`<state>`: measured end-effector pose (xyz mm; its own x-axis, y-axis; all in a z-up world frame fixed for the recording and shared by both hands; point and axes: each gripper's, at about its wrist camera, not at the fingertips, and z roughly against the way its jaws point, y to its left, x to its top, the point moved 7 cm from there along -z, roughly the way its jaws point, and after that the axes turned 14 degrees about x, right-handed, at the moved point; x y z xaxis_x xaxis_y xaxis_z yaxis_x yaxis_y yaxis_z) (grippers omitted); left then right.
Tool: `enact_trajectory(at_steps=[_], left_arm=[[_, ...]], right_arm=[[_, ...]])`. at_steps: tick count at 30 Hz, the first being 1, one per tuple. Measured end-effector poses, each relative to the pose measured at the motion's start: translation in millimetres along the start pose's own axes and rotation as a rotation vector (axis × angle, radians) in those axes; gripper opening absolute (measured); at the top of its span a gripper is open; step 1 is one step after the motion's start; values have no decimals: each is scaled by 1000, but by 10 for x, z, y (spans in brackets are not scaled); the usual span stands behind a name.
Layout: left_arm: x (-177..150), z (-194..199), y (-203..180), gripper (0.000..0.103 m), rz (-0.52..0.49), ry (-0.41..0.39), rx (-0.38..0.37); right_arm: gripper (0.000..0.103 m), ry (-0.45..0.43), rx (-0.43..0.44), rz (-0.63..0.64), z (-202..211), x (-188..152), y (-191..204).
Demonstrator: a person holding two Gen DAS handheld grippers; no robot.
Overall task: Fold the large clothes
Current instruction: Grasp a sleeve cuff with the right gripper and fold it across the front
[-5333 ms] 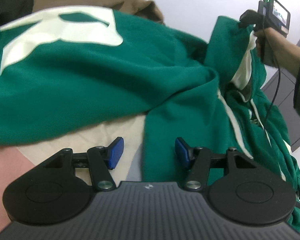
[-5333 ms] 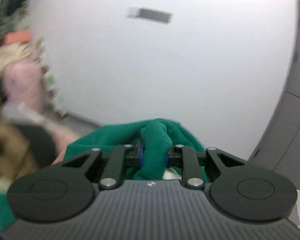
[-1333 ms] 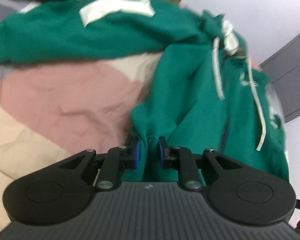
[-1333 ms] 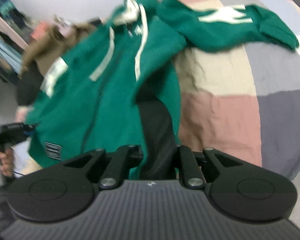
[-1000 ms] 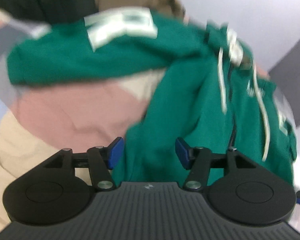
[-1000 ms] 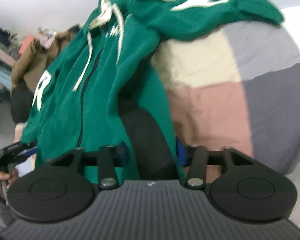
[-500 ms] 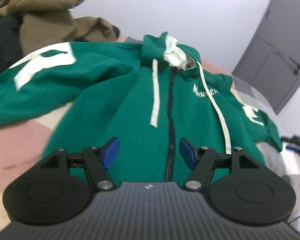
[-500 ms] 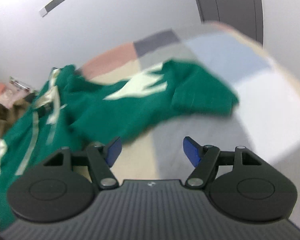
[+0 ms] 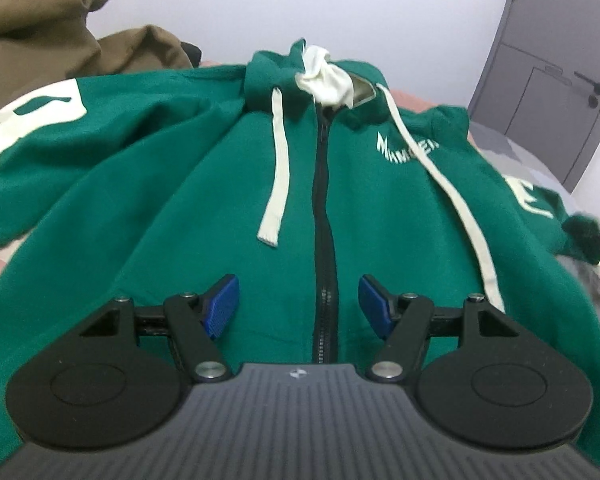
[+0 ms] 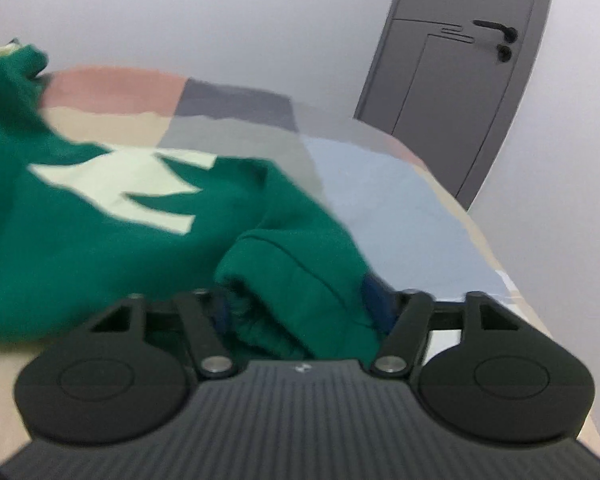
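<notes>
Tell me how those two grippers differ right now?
The left gripper is open, with nothing between its blue pads; the right gripper has the sleeve cuff bunched between its pads, and its jaws have just been closing. The left hangs over the zipper of the green hoodie; the right sits at the sleeve end near the bed edge. Both look like the same black tool.

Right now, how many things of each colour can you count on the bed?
Green: 1, hoodie
Brown: 1, garment
Total: 2
</notes>
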<state>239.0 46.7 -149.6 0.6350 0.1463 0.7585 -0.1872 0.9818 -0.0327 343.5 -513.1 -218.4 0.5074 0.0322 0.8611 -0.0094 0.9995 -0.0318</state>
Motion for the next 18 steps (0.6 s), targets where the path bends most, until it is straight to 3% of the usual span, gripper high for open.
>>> enact_trajectory(at_steps=[4,6,13,18], left_arm=[[-33,-14,2,71,-8,-6,4],[-26,-2,9,71,3,-5,2],[24,-34,50,71,18,-5,27],[44,-64,43,71,6,-18,44]], right_arm=[[30,-82,-26,-109,153,241,-413],[28,-102,-39,-169,226,373,-693],[24,-142,-171,-335,415,795,-1662],[24,-135,-253,-364,423,1029,-2193]])
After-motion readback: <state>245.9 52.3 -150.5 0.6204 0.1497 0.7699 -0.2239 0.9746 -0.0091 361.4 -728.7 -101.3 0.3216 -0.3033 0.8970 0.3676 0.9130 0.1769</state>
